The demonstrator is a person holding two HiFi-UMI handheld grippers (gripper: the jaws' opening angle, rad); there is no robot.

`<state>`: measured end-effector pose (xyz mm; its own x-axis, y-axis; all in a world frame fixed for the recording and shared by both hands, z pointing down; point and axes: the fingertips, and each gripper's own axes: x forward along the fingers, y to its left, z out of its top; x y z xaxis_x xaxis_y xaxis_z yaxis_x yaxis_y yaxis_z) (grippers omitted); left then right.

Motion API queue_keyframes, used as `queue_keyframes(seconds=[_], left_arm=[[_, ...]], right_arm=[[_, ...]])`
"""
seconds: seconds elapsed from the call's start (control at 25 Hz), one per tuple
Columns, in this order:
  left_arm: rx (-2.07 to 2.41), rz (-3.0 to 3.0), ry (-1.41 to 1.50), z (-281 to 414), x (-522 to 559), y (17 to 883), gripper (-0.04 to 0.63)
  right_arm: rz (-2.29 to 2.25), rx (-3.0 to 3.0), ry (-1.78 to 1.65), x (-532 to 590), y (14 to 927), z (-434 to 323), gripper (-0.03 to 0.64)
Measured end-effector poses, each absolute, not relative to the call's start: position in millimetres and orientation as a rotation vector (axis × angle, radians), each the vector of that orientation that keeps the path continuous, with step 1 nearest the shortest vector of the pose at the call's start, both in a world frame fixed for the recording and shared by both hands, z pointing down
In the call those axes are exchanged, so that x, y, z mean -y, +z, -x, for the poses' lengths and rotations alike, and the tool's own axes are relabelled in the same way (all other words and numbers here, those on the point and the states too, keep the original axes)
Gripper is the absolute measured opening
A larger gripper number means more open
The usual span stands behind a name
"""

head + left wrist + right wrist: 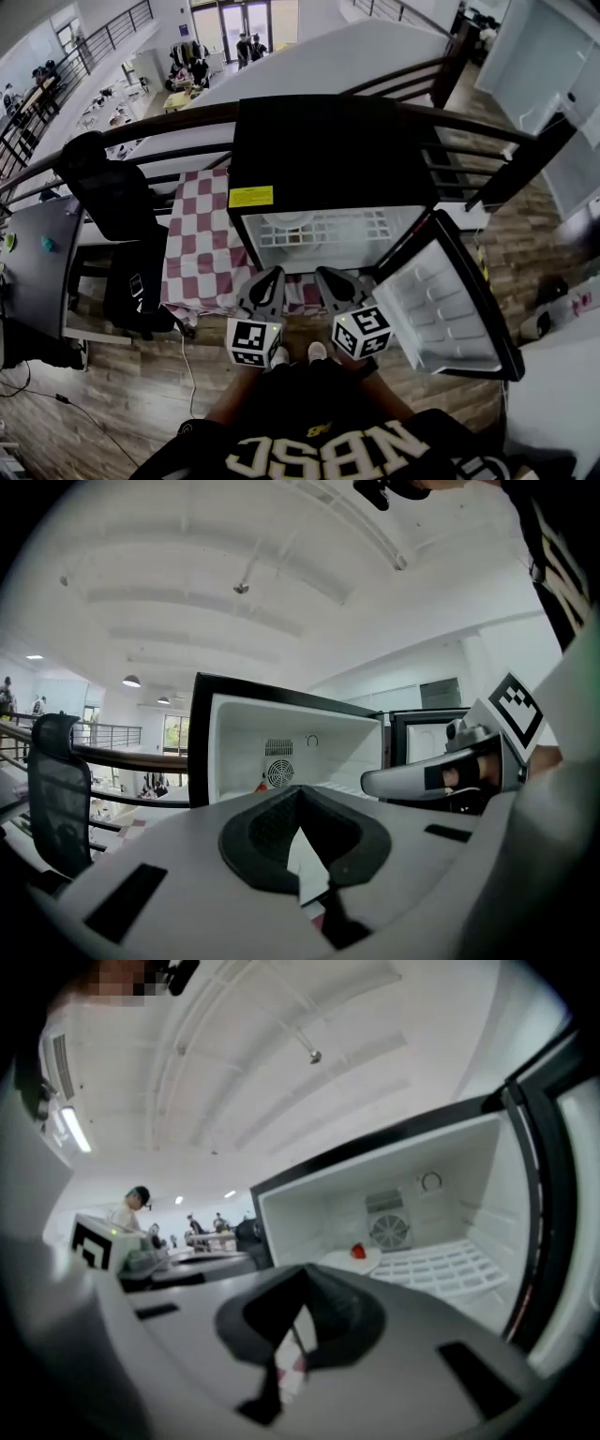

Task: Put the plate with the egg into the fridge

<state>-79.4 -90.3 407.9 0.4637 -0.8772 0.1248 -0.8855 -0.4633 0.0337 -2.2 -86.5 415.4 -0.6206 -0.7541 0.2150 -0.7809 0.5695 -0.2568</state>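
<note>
**Both grippers clenched and empty before the open fridge; the plate is already inside.**

Nearest the lens, my left gripper (299, 810) and right gripper (302, 1286) have their jaws pressed together on nothing. They sit side by side just in front of the fridge (328, 150), whose door (450, 300) stands open at its right. The plate (343, 1262) with the egg (357, 1252), which shows red here, rests on the wire shelf (450, 1265) inside the fridge, toward its left rear. I judge the plate stiff, light, smooth and breakable, and the egg free to roll. Any further hold belongs on the plate's near rim, pinched firmly and kept level. The placing looks done; the door is not yet shut.
</note>
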Motion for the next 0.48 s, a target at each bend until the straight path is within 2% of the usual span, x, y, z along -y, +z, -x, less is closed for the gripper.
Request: queue_keyframes(seconds=[0.28,0.48], left_arm=[[1.561,-2.617,0.147,84,94,395,0.021],[1.508,-2.531,0.172,85,65,418,0.021]], right_arm=[[-1.426,2.684,0.401,94,396,-8,0.021],[-1.397,2.622,0.483,64,414,-11,0.021]])
